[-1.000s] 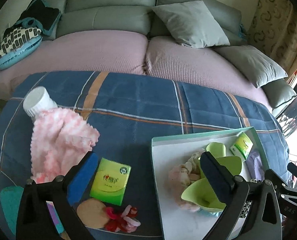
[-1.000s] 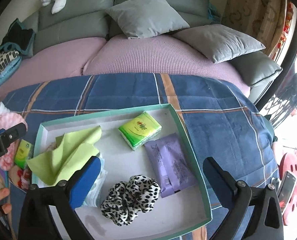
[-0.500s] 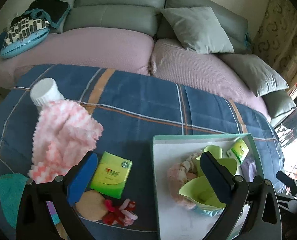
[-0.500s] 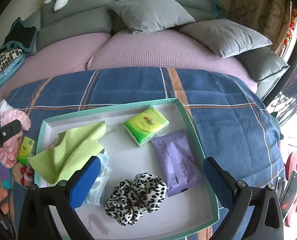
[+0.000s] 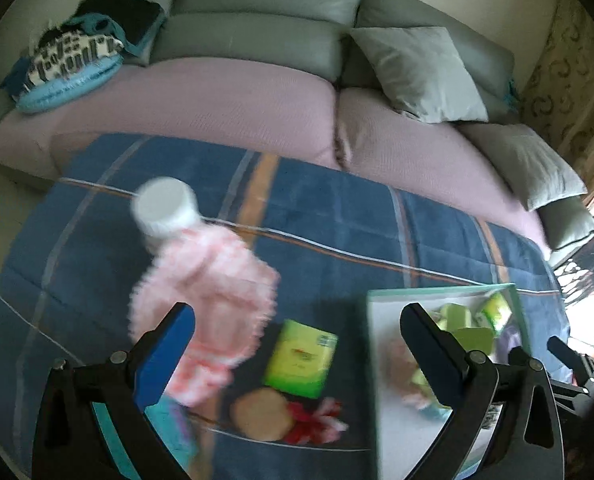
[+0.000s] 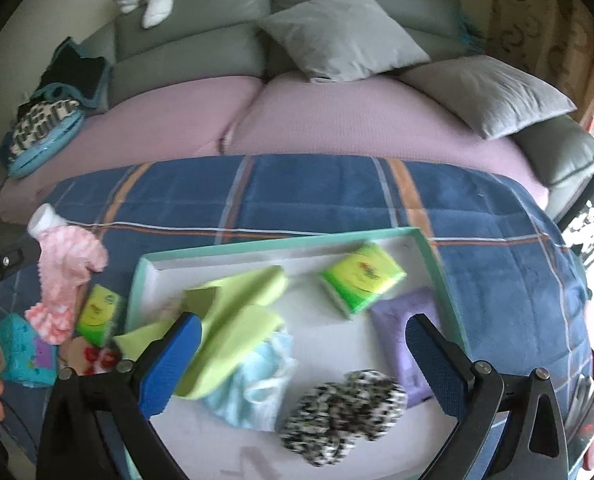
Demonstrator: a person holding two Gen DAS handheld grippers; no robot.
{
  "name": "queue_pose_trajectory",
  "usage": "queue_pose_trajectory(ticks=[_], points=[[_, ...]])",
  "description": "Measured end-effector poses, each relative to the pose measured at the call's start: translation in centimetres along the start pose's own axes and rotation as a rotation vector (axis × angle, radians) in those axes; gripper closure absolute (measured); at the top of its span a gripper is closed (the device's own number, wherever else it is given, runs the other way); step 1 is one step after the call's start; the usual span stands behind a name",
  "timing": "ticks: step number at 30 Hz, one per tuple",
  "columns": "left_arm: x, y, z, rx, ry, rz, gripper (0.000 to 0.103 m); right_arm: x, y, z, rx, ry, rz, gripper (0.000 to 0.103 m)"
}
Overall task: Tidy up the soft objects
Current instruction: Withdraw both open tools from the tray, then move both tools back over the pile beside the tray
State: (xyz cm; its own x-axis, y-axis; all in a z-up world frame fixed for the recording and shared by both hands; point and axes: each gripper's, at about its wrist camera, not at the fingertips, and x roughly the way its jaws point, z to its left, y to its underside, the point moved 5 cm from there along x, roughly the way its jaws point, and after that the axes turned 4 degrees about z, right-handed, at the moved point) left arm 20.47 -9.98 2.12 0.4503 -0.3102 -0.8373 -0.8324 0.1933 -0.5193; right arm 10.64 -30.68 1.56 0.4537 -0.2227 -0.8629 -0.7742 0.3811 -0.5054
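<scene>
Left gripper [image 5: 297, 352]: fingers wide, empty, aimed at loose items at lower centre, likely next picks: green tissue pack [image 5: 300, 357], pink fluffy cloth [image 5: 205, 308]. Right gripper [image 6: 303, 354]: fingers wide, empty, over tray [image 6: 281, 243] collecting leopard scrunchie [image 6: 345, 418], green cloth [image 6: 233, 320].

Nothing here can actually be read. The green tissue pack [image 5: 301, 358] on the blue plaid blanket [image 5: 337, 216] has a small red logo and a white strip along its top edge, but motion blur smears both. The second green tissue pack [image 6: 361, 278], inside the tray [image 6: 443, 276], carries a red-and-yellow mark, too soft to make out. The purple wipes pack [image 6: 407, 334] beside it shows only faint print.
</scene>
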Motion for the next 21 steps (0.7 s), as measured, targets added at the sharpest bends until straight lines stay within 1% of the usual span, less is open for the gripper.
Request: queue_pose_trajectory(ticks=[4,8,14,21], points=[[-1.0,-0.6,3.0,-0.034,-0.013,-0.002,0.001,-0.2,-0.3,2.6,-0.047,-0.032,-0.006,0.0],[-1.1,-0.8,5.6,-0.055,-0.055,0.004,0.001,-0.2,-0.3,4.6,-0.083,-0.064,-0.007,0.0],[-0.9,-0.6,9.9,-0.129,-0.063,0.018,0.001,0.1,-0.3,7.2,-0.126,-0.097,-0.001,0.0],[-0.7,-0.4,13.8,-0.17,-0.092,0.011,0.001,0.7,0.2,10.8,-0.19,-0.132,0.024,0.0]])
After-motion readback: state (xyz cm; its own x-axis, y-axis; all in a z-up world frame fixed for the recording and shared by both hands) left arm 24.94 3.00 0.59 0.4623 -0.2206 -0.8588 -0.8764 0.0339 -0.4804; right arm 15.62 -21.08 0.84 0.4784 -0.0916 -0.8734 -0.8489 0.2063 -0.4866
